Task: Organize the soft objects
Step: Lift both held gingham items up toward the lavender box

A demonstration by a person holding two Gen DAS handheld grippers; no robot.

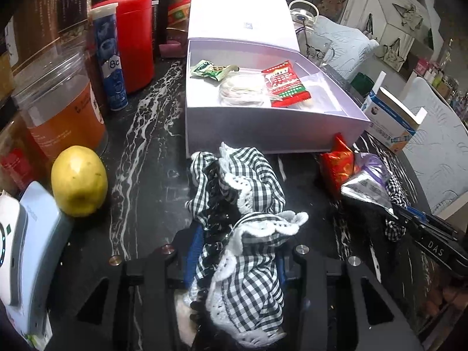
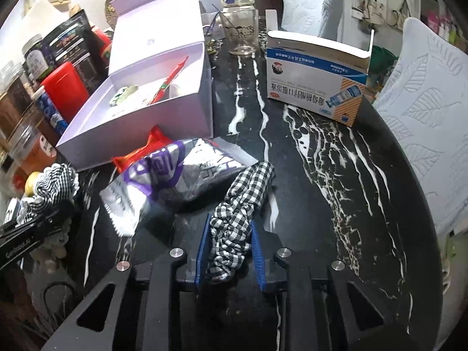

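My left gripper (image 1: 237,251) is shut on a black-and-white gingham cloth with white lace trim (image 1: 242,204), held just in front of the open lavender box (image 1: 263,134). My right gripper (image 2: 231,251) is shut on a gingham scrunchie (image 2: 239,210); the scrunchie also shows in the left wrist view (image 1: 395,193). The box holds a green snack packet (image 1: 210,68), a clear bag (image 1: 242,89) and a red packet (image 1: 286,83). A silver-purple pouch (image 2: 163,181) and a red pouch (image 2: 146,149) lie beside the box. The lace cloth also shows at the left of the right wrist view (image 2: 55,184).
On the black marble table (image 2: 336,175): a yellow fruit (image 1: 79,181), an orange-filled jar (image 1: 58,108), a blue tube (image 1: 109,58) and a red canister (image 1: 136,41) at left. A blue-white carton (image 2: 316,76) and a glass jug (image 2: 238,23) stand at the back.
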